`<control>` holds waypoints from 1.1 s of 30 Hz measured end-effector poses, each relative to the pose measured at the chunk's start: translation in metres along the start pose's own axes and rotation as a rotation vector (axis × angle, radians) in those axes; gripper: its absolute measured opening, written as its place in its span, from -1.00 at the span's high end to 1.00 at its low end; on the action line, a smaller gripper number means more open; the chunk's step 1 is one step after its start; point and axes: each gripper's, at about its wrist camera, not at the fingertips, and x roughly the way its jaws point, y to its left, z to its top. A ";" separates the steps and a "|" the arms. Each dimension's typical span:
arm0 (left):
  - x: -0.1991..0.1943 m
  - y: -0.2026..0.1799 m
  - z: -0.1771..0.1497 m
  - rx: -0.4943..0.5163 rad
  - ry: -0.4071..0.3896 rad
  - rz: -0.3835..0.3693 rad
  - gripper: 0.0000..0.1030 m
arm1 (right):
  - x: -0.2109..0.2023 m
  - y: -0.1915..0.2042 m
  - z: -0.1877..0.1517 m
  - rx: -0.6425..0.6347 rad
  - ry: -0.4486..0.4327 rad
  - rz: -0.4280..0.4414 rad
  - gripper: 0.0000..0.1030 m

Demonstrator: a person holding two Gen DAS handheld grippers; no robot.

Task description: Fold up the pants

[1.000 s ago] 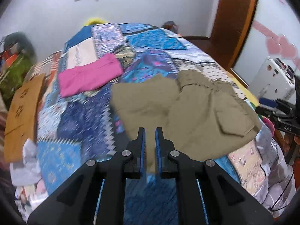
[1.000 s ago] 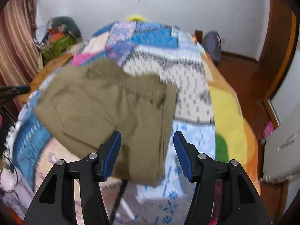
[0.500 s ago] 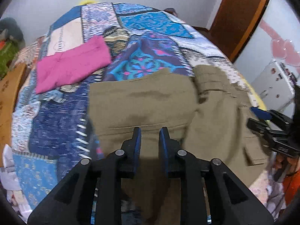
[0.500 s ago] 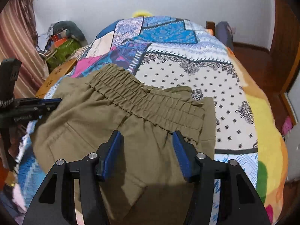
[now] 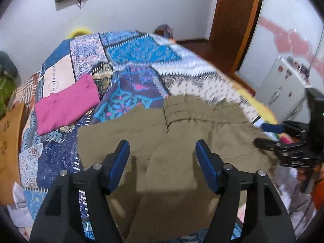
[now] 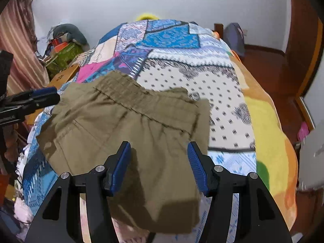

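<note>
Olive pants (image 5: 182,141) lie folded on the patchwork bedspread (image 5: 141,56), the elastic waistband (image 6: 129,97) on their far side. My left gripper (image 5: 162,149) hovers over the pants; its jaws are opening, wide apart, and the blue pads press on nothing. My right gripper (image 6: 160,148) hangs open above the pants (image 6: 121,125) near their right edge, with the cloth below the pads. Each gripper shows in the other's view: the right gripper (image 5: 271,135) at the pants' right side, the left gripper (image 6: 34,99) at their left side.
A folded pink garment (image 5: 66,105) lies on the bed to the far left. A wooden board (image 5: 10,141) stands by the bed's left side, a white cabinet (image 5: 283,85) to the right. Clutter (image 6: 62,48) and a backpack (image 6: 235,36) sit beyond the bed.
The left jaws, shut on the cloth a second ago, have spread wide and let it go. The pants have settled flat on the bed. The right jaws stay apart.
</note>
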 end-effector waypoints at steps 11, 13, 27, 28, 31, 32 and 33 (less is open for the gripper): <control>0.016 0.039 -0.017 -0.063 0.060 0.153 -0.32 | -0.006 -0.024 -0.022 0.010 0.038 -0.061 -0.05; 0.011 0.047 -0.022 -0.047 0.075 0.199 -0.32 | -0.013 -0.028 -0.020 0.020 0.033 -0.057 -0.05; 0.007 0.089 -0.058 -0.261 0.140 -0.085 -0.38 | 0.016 -0.040 -0.011 0.089 0.080 0.071 -0.29; 0.011 0.088 -0.058 -0.268 0.144 -0.088 -0.38 | 0.021 -0.043 -0.008 0.115 0.087 0.097 -0.29; 0.018 0.087 -0.053 -0.276 0.120 -0.080 -0.40 | 0.030 -0.048 0.000 0.138 0.085 0.139 -0.29; 0.021 0.088 -0.050 -0.279 0.117 -0.090 -0.40 | 0.034 -0.050 0.002 0.148 0.088 0.156 -0.29; 0.023 0.088 -0.047 -0.286 0.111 -0.106 -0.40 | 0.037 -0.052 0.004 0.159 0.090 0.178 -0.30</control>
